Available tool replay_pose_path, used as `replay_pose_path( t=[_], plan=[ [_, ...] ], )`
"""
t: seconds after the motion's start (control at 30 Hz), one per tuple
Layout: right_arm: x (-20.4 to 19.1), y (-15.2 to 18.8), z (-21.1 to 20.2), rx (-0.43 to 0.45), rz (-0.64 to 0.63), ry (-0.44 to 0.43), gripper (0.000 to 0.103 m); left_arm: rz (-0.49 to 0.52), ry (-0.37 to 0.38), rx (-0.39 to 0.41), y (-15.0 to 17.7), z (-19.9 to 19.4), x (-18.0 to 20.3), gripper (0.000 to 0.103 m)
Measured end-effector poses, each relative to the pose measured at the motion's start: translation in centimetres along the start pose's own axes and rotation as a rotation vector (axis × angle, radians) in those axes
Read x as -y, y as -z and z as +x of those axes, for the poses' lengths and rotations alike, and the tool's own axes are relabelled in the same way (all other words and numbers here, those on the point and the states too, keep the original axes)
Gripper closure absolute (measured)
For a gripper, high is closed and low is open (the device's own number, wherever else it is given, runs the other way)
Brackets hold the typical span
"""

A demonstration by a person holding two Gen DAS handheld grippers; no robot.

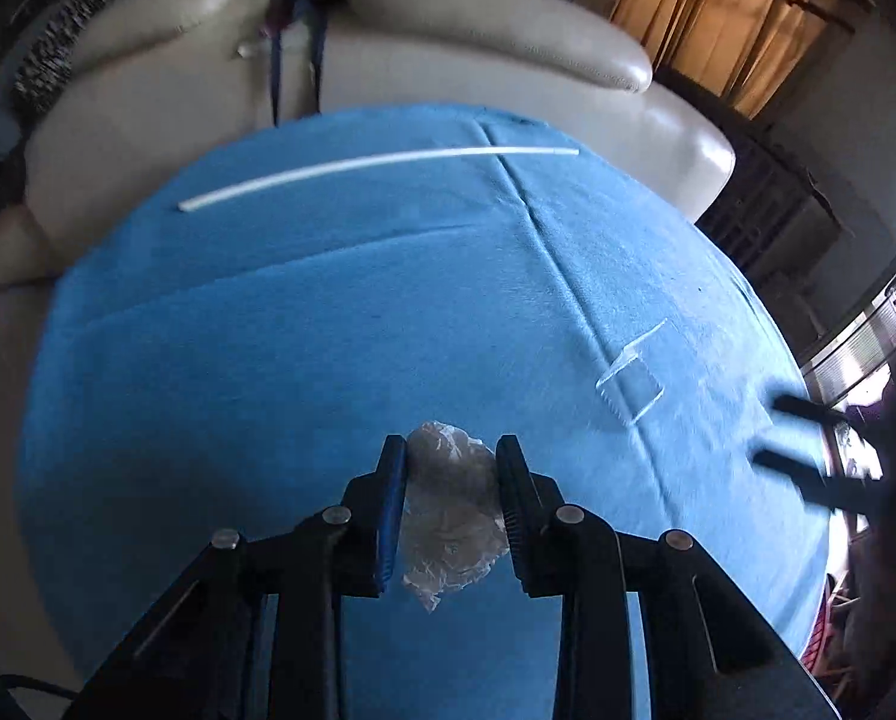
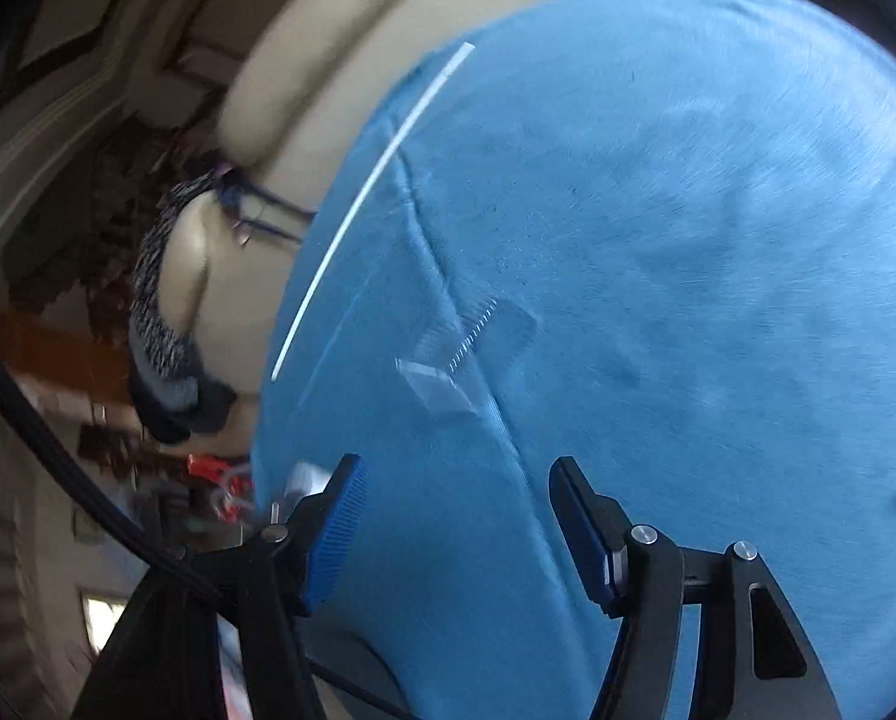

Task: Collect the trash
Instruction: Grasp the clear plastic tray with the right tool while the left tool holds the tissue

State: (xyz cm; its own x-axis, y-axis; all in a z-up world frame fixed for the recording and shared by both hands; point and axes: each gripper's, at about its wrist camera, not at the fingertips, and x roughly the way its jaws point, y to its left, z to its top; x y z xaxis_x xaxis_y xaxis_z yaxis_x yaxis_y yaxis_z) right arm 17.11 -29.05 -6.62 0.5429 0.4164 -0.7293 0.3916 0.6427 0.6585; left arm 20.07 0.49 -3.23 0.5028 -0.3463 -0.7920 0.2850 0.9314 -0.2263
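My left gripper (image 1: 451,450) is shut on a crumpled clear plastic wrapper (image 1: 451,516), held just above the blue cloth (image 1: 328,330). A flat clear plastic packet (image 1: 631,375) lies on the cloth to the right of it; it also shows in the right wrist view (image 2: 448,360). A long thin white stick (image 1: 376,171) lies across the far part of the cloth, also in the right wrist view (image 2: 376,180). My right gripper (image 2: 454,468) is open and empty over the cloth, short of the packet. Its fingers (image 1: 808,438) show blurred at the right edge of the left wrist view.
A cream leather sofa (image 1: 478,42) stands behind the cloth-covered table, with a speckled dark cushion (image 1: 88,36) at its left. Orange curtains (image 1: 724,18) hang at the back right. Red clutter (image 2: 214,474) lies on the floor beyond the table edge.
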Motion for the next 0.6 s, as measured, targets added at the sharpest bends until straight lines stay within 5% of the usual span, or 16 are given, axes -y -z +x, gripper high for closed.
replay_pose_path(
  t=[0.37, 0.6],
  plan=[
    [-1.7, -5.5, 8.3, -0.039, 0.274, 0.236, 0.035, 0.007, 0.002, 0.135, 2.5, -7.4, -2.7, 0.071],
    [-4.4, -5.9, 10.6, 0.013, 0.140, 0.421, 0.032, 0.006, 0.008, 0.145, 3.5, -8.2, -2.7, 0.071]
  ],
)
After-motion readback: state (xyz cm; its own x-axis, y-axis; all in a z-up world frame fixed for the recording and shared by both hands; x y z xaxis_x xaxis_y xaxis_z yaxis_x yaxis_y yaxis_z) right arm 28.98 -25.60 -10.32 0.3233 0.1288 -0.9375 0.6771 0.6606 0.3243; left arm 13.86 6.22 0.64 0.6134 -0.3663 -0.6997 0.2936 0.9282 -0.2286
